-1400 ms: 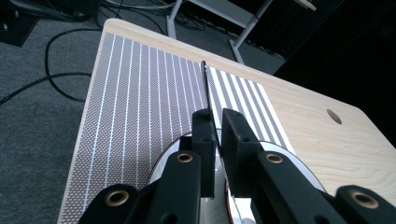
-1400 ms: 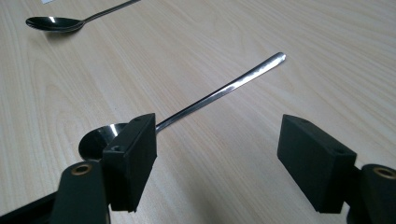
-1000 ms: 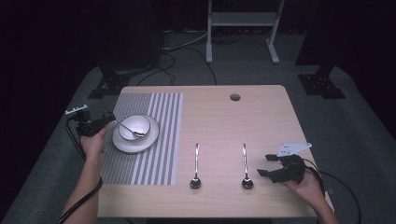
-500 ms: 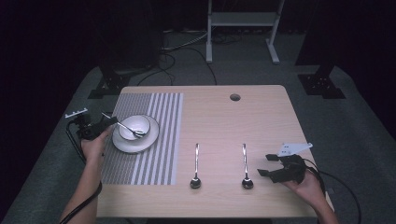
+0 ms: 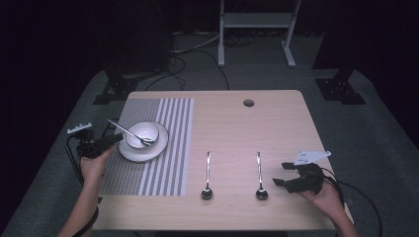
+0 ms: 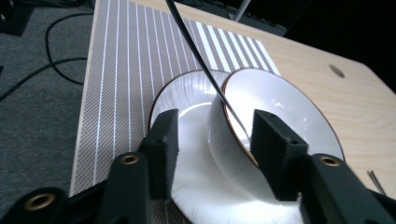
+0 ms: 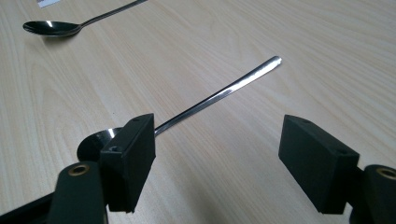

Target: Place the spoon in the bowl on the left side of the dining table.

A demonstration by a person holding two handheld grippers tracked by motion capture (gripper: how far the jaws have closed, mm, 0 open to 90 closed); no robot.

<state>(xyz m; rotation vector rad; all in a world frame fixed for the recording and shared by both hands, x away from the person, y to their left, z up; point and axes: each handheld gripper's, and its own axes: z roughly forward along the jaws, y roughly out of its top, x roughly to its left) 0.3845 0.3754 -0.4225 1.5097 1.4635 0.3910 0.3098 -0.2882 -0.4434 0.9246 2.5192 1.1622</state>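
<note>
Three spoons in all. At the left, on the striped mat [image 5: 148, 148], a white plate [image 5: 129, 154] carries a white bowl [image 5: 141, 133] with one spoon [image 5: 129, 133] leaning in it. The left tongs [image 5: 114, 140] stand open, jaws astride the bowl's brown-edged rim [image 6: 233, 122], which shows in the left gripper view. Two spoons [image 5: 207, 177] [image 5: 260, 178] lie parallel on the table [image 5: 237, 128]. The right tongs [image 5: 279, 174] gape open just right of them.

No readable text, labels, brands, numbers or signs anywhere
</note>
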